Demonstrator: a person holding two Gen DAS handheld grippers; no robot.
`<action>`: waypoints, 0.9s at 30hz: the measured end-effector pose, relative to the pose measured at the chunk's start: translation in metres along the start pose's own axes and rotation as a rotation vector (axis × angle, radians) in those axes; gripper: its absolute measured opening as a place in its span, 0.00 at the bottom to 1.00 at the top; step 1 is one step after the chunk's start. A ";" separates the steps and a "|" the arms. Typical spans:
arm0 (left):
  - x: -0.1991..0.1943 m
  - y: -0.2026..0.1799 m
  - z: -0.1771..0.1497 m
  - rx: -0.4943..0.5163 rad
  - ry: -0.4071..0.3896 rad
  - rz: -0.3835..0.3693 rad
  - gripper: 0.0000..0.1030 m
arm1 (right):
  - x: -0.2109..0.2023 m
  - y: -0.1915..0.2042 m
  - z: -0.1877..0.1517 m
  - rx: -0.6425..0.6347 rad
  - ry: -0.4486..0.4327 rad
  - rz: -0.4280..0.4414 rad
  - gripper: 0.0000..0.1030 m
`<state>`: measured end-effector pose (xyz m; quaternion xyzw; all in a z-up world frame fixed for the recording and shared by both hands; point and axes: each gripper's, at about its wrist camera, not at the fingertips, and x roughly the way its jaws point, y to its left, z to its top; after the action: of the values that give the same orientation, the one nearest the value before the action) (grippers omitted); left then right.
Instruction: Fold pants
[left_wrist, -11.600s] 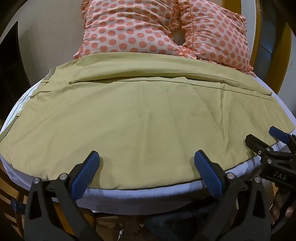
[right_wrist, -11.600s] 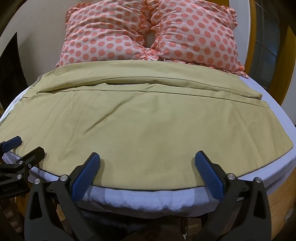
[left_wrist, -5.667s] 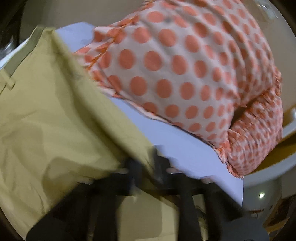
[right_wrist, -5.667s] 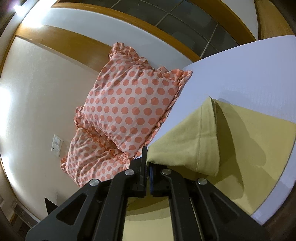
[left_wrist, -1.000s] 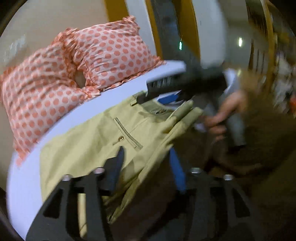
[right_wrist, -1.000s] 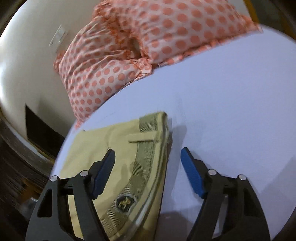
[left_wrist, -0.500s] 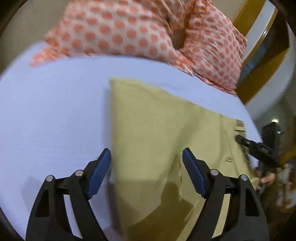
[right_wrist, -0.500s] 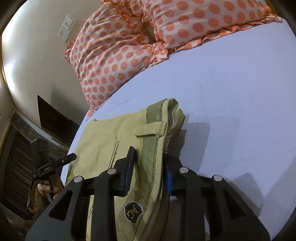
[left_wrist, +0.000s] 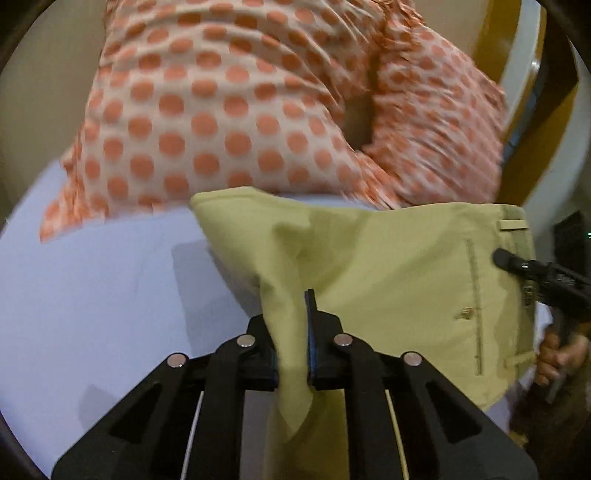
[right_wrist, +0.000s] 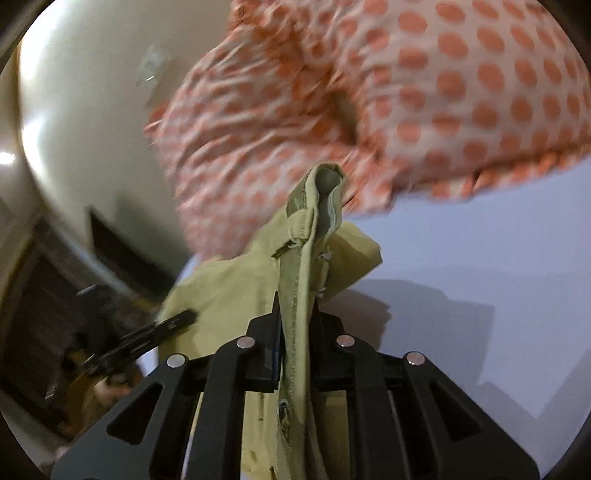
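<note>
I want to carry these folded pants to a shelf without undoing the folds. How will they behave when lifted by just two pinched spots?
The pants look floppy: cloth drapes and creases from the left gripper. They will probably sag between pinches, so the folds may slip open. The waistband, bunched thick in the right gripper, looks firmer and likely holds better.

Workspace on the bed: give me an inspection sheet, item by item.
Surface: pale lavender bed sheet, bare beside the garment.
Job's things: khaki pants, partly folded, lifted at both ends; waistband raised in the right wrist view.
Clutter: nothing seen.
Grippers: left claw shut on the pants' folded edge; right claw shut on the waistband.
Cables: nothing seen.
Surroundings: two orange polka-dot pillows behind the pants, blurred; cream wall with a wall plate; wooden trim.
</note>
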<state>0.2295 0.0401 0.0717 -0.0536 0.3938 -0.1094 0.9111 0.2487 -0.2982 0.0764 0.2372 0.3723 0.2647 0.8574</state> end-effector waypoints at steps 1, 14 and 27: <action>0.010 -0.002 0.004 0.006 0.000 0.045 0.17 | 0.007 -0.002 0.002 0.001 -0.006 -0.048 0.13; -0.051 -0.010 -0.040 0.005 -0.023 -0.140 0.62 | -0.025 0.004 -0.043 -0.023 -0.002 -0.126 0.65; -0.045 -0.047 -0.100 0.086 0.108 0.031 0.98 | -0.049 0.036 -0.103 -0.109 0.029 -0.461 0.99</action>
<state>0.1189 0.0042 0.0436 -0.0022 0.4382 -0.1148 0.8915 0.1316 -0.2805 0.0599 0.0956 0.4142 0.0851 0.9011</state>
